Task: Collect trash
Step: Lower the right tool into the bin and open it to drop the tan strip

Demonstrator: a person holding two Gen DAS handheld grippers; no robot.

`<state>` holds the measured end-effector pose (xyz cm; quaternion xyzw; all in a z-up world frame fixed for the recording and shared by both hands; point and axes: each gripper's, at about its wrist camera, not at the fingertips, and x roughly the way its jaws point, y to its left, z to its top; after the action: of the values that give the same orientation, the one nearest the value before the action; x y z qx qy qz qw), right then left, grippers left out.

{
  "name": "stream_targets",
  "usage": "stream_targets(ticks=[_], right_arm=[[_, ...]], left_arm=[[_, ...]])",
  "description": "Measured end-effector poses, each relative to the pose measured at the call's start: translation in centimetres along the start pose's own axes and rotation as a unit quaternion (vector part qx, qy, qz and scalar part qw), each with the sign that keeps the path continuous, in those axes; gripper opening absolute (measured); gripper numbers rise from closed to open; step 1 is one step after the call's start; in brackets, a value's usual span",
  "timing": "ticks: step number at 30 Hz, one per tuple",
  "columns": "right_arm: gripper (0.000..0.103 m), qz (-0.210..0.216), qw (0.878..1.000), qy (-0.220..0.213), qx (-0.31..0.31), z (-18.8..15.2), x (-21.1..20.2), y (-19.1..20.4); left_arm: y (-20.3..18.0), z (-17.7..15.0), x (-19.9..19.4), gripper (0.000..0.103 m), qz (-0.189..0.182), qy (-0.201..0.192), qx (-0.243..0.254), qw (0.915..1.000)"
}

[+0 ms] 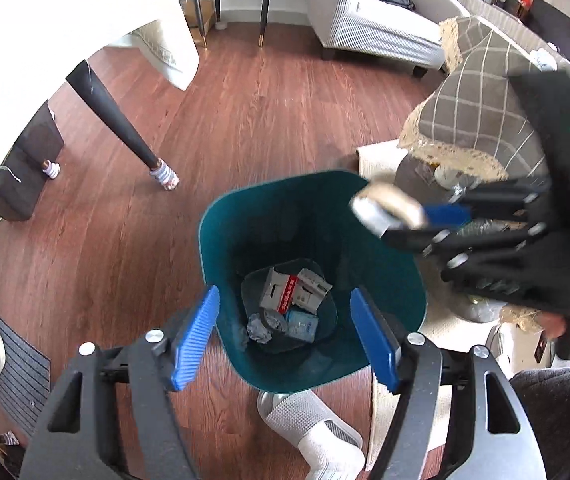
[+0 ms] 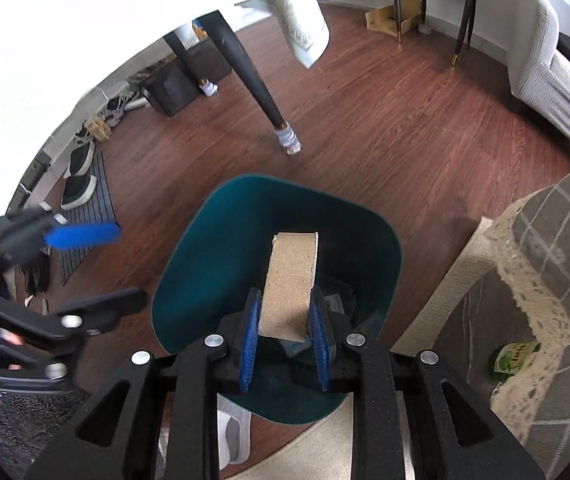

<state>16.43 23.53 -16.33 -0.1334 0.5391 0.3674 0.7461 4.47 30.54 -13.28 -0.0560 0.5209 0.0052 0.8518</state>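
Note:
A teal trash bin stands on the wood floor and holds small boxes and crumpled paper. My left gripper is open and empty, just above the bin's near rim. My right gripper is shut on a cardboard tape roll and holds it over the bin. In the left wrist view the right gripper comes in from the right with the roll above the bin's far right rim. The left gripper shows at the left of the right wrist view.
A black table leg with a sock stands behind the bin. A round side table with a grey checked cloth is to the right, a green bottle under it. A white sofa, shoes on a mat, and my white slipper.

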Motion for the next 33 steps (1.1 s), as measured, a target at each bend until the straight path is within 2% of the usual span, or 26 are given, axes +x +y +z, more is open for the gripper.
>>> stream_targets(ticks=[7,11,15,17,19,27,33], right_arm=[[0.024,0.000,1.000,0.031,-0.003,-0.6,2.5,0.4],[0.025,-0.003,0.999,0.049,-0.008,-1.4,3.5,0.5],[0.026,0.002,0.998,0.061,-0.011,-2.1,4.2,0.5],[0.031,0.003,0.998,0.065,-0.014,-2.3,4.4,0.6],[0.040,-0.002,0.998,0.067,-0.020,-2.6,4.5,0.8],[0.041,-0.010,0.997,0.064,-0.034,-3.7,2.9,0.7],[0.042,-0.005,0.998,0.045,-0.031,-4.3,0.3,0.2]], left_arm=[[0.1,1.1,-2.6,0.071,0.000,-0.050,-0.010,0.9987],[-0.3,1.8,-4.1,0.064,0.000,-0.077,-0.013,0.9970],[-0.6,2.4,-4.9,0.051,-0.009,-0.092,-0.014,0.9956],[-0.8,2.7,-5.3,0.049,-0.013,-0.098,-0.014,0.9950],[-0.8,2.9,-5.9,0.046,-0.016,-0.104,-0.014,0.9943],[-2.8,4.0,-8.9,0.044,-0.033,-0.145,-0.009,0.9889],[-5.0,4.9,-10.9,0.044,-0.045,-0.173,-0.003,0.9840]])
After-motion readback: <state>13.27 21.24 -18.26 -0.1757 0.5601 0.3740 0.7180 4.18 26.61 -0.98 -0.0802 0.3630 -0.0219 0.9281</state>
